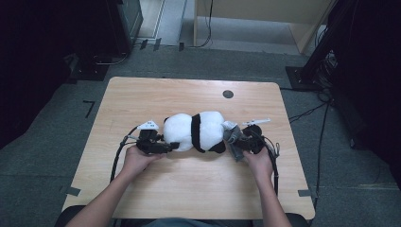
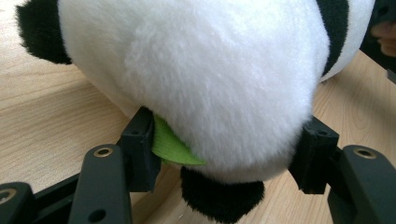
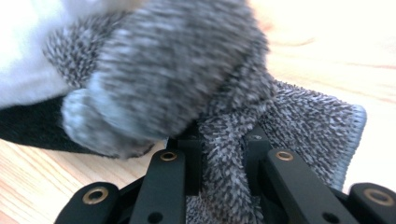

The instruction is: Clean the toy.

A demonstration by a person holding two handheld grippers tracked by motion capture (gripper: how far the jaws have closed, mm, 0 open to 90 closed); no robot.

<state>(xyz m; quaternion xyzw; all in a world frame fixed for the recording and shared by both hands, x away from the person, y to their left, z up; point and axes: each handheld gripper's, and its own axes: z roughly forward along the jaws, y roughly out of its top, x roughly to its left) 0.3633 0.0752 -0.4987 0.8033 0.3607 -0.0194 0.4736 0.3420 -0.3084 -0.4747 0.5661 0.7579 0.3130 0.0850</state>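
A black-and-white plush panda [image 1: 196, 130] lies on its side in the middle of the wooden table [image 1: 189, 189]. My left gripper [image 1: 172, 145] is at the toy's left end. In the left gripper view the jaws press into the white fur of the panda [image 2: 210, 79] from both sides, and a green fabric piece [image 2: 170, 147] sticks out by the left jaw. My right gripper [image 1: 232, 142] is at the toy's right end, shut on a fuzzy grey cloth [image 1: 231, 135]. In the right gripper view the grey cloth [image 3: 187, 79] is pinched between the jaws of my right gripper [image 3: 224, 154] and bunches up against the panda [image 3: 23, 56].
A dark round hole [image 1: 228, 94] sits near the table's far edge. Cables trail from both grippers over the near half of the table. Black equipment stands [image 1: 307, 71] and cables are on the floor beyond the right corner. Bare wood lies on all sides of the toy.
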